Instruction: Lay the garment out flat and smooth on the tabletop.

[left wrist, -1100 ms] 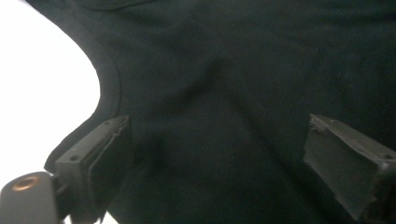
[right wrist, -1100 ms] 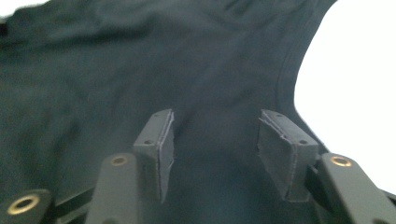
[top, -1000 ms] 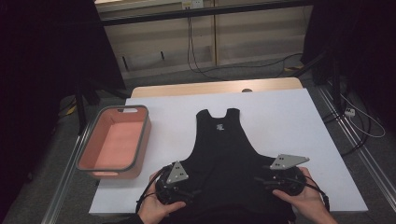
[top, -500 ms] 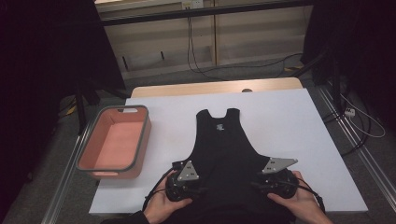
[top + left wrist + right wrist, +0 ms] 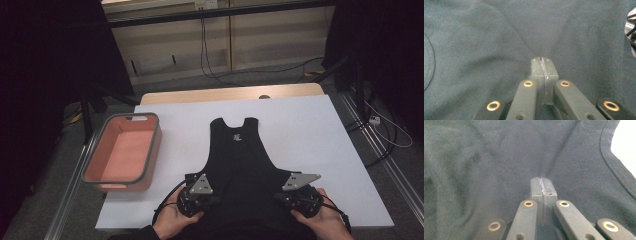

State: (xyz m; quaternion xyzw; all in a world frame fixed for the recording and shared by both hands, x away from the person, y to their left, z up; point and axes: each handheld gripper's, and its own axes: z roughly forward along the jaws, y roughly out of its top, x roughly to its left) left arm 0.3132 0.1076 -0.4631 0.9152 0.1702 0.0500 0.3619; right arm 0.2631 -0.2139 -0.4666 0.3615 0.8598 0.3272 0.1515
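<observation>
Your black sleeveless cotton top [image 5: 242, 165] lies flat on the white sheet-covered surface [image 5: 325, 150], neck end pointing away from you and the hem end toward you, roughly in the middle of the surface. Your left claw [image 5: 200, 192] sits at the lower left edge of the garment and your right claw [image 5: 295, 194] at the lower right edge, each one in a hand at the near edge of the surface, with a grey three-cornered plate on top. In the left gripper view your left claw [image 5: 541, 68] has its two black jaws pressed together, and dark fabric puckers up to the tips with creases fanning away from them, so it is pinched onto the top. The right gripper view shows the same for your right claw [image 5: 541, 187]: jaws closed tight, folds of cloth running up from the tips, and the stitched armhole edge of the top [image 5: 616, 167] curving past on the right against the white surface. A salmon-pink rectangular plastic bin with a grey rim [image 5: 122, 152] stands on the left of the surface, well apart from the garment.
</observation>
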